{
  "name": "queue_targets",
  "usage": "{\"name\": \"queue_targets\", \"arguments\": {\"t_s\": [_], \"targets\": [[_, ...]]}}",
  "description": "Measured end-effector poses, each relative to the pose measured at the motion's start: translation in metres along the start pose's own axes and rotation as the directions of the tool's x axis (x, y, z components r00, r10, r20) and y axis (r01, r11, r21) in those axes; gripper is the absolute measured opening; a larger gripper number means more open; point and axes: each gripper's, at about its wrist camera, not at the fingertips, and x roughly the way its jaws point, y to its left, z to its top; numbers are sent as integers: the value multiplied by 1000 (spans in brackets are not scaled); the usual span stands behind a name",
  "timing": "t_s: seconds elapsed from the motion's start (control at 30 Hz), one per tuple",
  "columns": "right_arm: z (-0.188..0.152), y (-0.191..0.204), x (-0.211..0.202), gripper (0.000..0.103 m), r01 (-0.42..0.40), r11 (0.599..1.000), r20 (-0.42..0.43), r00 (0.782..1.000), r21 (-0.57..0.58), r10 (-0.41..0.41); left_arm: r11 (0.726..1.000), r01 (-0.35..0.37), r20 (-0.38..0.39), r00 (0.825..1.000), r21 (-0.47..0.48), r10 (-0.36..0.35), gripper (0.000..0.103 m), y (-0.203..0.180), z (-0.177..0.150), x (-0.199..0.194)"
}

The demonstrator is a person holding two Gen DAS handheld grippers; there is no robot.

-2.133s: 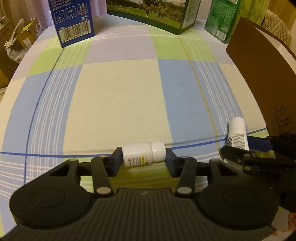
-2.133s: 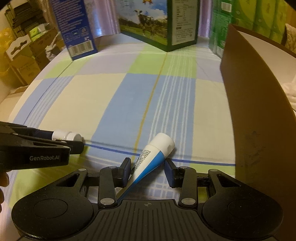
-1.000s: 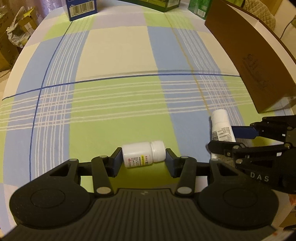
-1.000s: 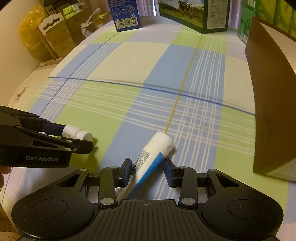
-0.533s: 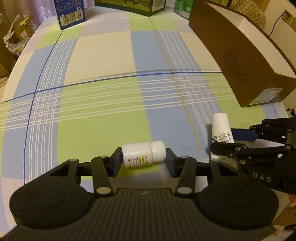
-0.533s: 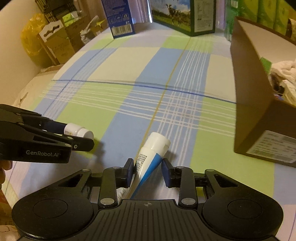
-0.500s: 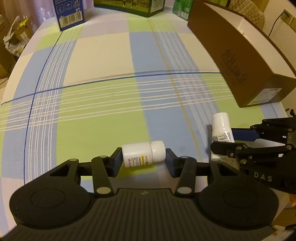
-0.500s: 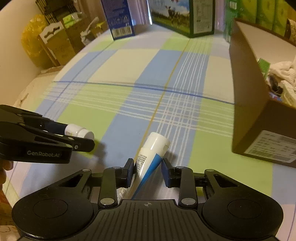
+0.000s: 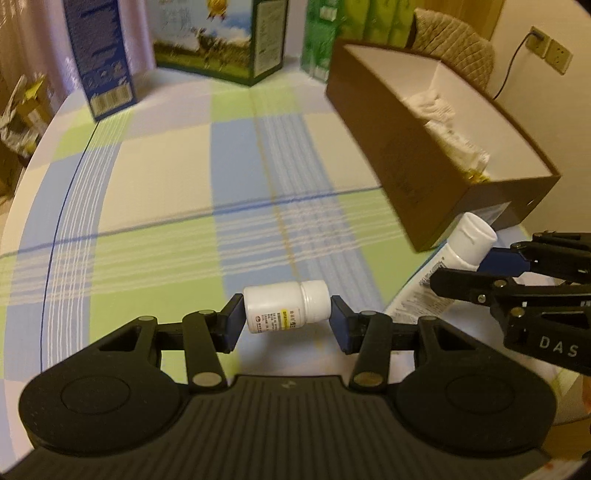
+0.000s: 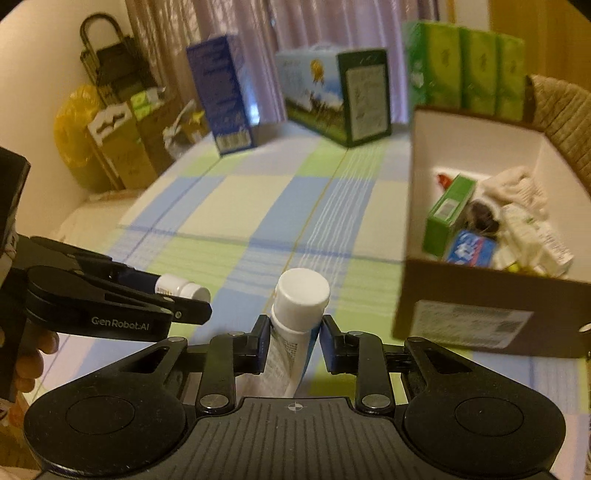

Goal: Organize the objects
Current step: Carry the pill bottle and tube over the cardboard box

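A: Left wrist view first. What does the left gripper (image 9: 287, 319) have?

B: It clamps a white pill bottle (image 9: 286, 311) sideways, cap to the right, one blue pad on the bottom end and one on the cap. Bottle is lifted, above the checked tablecloth (image 9: 166, 206).

A: And to the right?

B: The right gripper (image 9: 463, 271) comes in from the right edge, pinching a white tube (image 9: 443, 273) w/ the cap pointing up and far. Behind it, far right, a brown cardboard box (image 9: 399, 162), open on top, white inside, w/ white crumpled things in it.

A: Far side of the table?

B: A blue carton (image 9: 105, 59), a carton w/ a meadow picture (image 9: 218, 40), green packs (image 9: 347, 33). All a bit blurred.

A: Now right wrist view.

B: Right gripper (image 10: 293, 343) is narrow, squeezing the tube (image 10: 295, 314) betw. its pads, white cap toward the camera's far side. The box (image 10: 472, 317) is near, on the right; inside are a green packet (image 10: 448, 214), a blue packet (image 10: 469, 249), white cloth. Tube is outside it, just left of the near corner.

A: Left gripper there?

B: At the left, w/ the pill bottle (image 10: 181, 288) in its tips; a hand (image 10: 33, 354) shows at the left edge.
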Motion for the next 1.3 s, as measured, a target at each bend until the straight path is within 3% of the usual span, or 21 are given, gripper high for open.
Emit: {"name": "queue_targets", "arguments": {"t_s": [0.27,0.53,0.8,0.97,1.3], "targets": [[19,-26,-53,25,-6,1000,118,993,14,4,998,42,65,997,43,-45,44,-37,26,-15],[46,-64,-108,25,25,999,253,967,21,-29,992,86,141,985,98,-99,44,-79,59,-27],[70,-114,-135,25,76,996,324,942,40,-85,983,104,186,974,150,-132,44,-123,91,-21],[79,-145,-130,25,120,992,318,940,30,-123,981,104,180,975,165,-133,44,-146,106,-5],[71,-189,-90,26,141,990,187,973,-19,-135,977,111,117,984,183,-133,44,-176,120,34]]}}
